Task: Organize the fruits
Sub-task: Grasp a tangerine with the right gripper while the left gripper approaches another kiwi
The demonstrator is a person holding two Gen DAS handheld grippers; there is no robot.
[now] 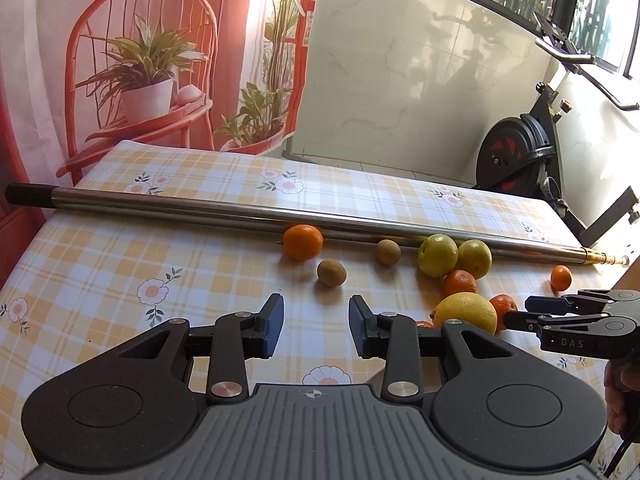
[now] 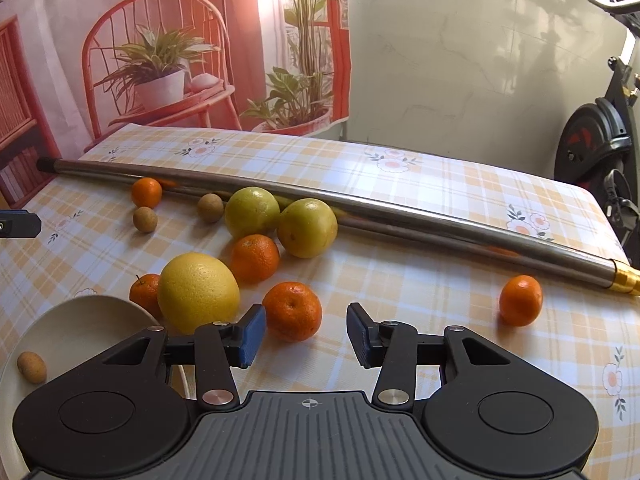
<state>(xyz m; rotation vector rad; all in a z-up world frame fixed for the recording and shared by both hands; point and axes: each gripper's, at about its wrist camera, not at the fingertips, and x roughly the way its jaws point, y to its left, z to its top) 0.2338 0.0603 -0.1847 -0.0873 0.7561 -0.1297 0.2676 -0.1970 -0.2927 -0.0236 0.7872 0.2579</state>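
Observation:
Fruit lies loose on the checked tablecloth (image 2: 400,280). My right gripper (image 2: 306,332) is open and empty, with a mandarin (image 2: 292,310) just beyond its left pad. Left of it are a big yellow citrus (image 2: 198,292) and a white bowl (image 2: 72,328) holding one small brown fruit (image 2: 32,366). Farther back are two green-yellow fruits (image 2: 252,212) and more mandarins (image 2: 255,258). My left gripper (image 1: 316,320) hovers open and empty, short of a brown fruit (image 1: 331,273) and an orange (image 1: 303,242). At the right edge of the left wrist view is the right gripper (image 1: 518,311), beside the yellow citrus (image 1: 466,312).
A long metal pole (image 2: 360,204) lies across the table behind the fruit. One mandarin (image 2: 520,300) sits apart at the right. An exercise bike (image 1: 516,152) stands past the table's far right corner, and a printed backdrop (image 1: 140,60) hangs behind.

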